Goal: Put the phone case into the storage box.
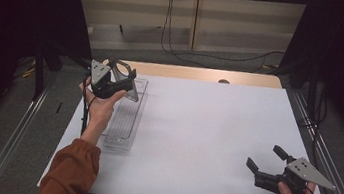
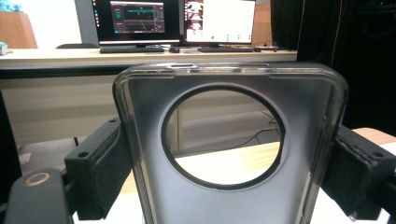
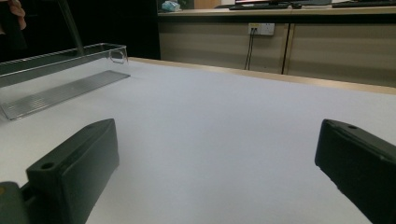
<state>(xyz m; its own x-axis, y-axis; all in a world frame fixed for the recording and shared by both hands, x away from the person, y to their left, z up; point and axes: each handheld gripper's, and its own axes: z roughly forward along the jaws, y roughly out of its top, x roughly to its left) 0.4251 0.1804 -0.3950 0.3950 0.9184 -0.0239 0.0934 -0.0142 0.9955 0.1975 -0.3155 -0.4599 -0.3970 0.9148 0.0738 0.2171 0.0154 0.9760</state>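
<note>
A translucent grey phone case [image 2: 308,140] with a large round camera hole stands upright between the jaws of my left gripper [image 2: 229,182], which press on its two long edges. In the high view my left gripper [image 1: 124,78] holds that phone case [image 1: 122,68] in the air above the far end of a clear plastic tray [image 1: 124,121] at the table's left side. My right gripper [image 1: 265,158] rests low near the front right corner of the white table [image 1: 205,131], open. The right gripper view has these jaws [image 3: 215,163] wide apart with only bare table between them.
The clear tray [image 3: 60,91] is long and narrow and lies along the left edge. A wooden strip borders the table's far edge [image 1: 203,74]. Cables hang on the wall behind. Desks with monitors [image 2: 173,21] stand beyond the table.
</note>
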